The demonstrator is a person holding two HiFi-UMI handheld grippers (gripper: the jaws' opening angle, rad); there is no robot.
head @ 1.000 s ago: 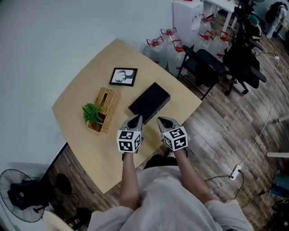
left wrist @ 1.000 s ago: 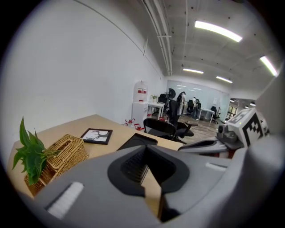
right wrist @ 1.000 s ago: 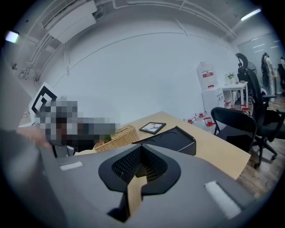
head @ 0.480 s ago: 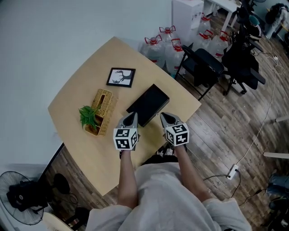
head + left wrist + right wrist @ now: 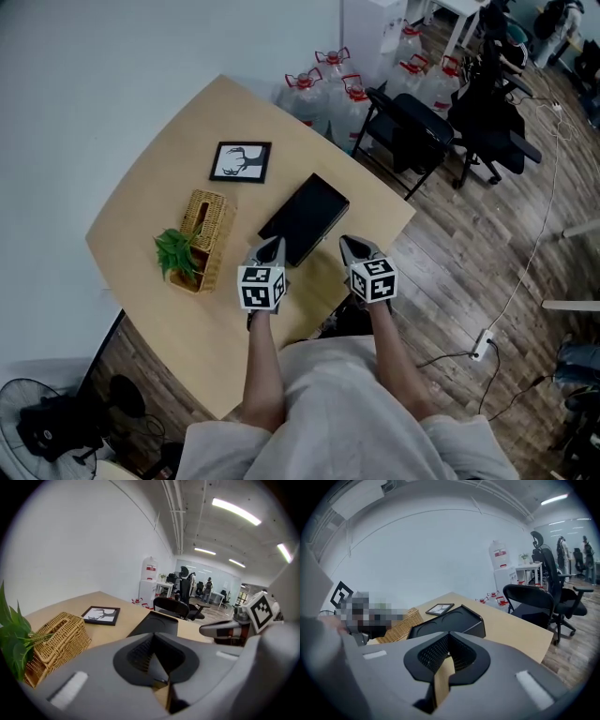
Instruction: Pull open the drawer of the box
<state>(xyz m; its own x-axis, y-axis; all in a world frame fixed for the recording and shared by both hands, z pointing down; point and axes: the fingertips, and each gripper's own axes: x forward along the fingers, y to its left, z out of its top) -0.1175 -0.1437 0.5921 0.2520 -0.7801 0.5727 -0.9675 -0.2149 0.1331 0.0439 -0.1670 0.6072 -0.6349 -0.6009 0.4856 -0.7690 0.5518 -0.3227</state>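
The flat rectangular box (image 5: 305, 218) is matt black against the pale honey-coloured wooden table (image 5: 159, 187). The woven wicker basket (image 5: 204, 223) is golden tan, the leafy plant (image 5: 173, 253) bright green. The black-framed picture (image 5: 240, 161) shows a dark antlered figure on white. The grey plastic left gripper (image 5: 271, 247) and right gripper (image 5: 352, 246) carry cubes patterned in black-and-white squares.

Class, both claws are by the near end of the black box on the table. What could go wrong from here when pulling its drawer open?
1. The left claw and right claw are both shut and empty; unless one opens, it may just shove the black box.
2. Nothing holds the box down on the table, so a pull might drag it toward the near edge.
3. The wicker basket stands close on the left; a wide swing could knock it.
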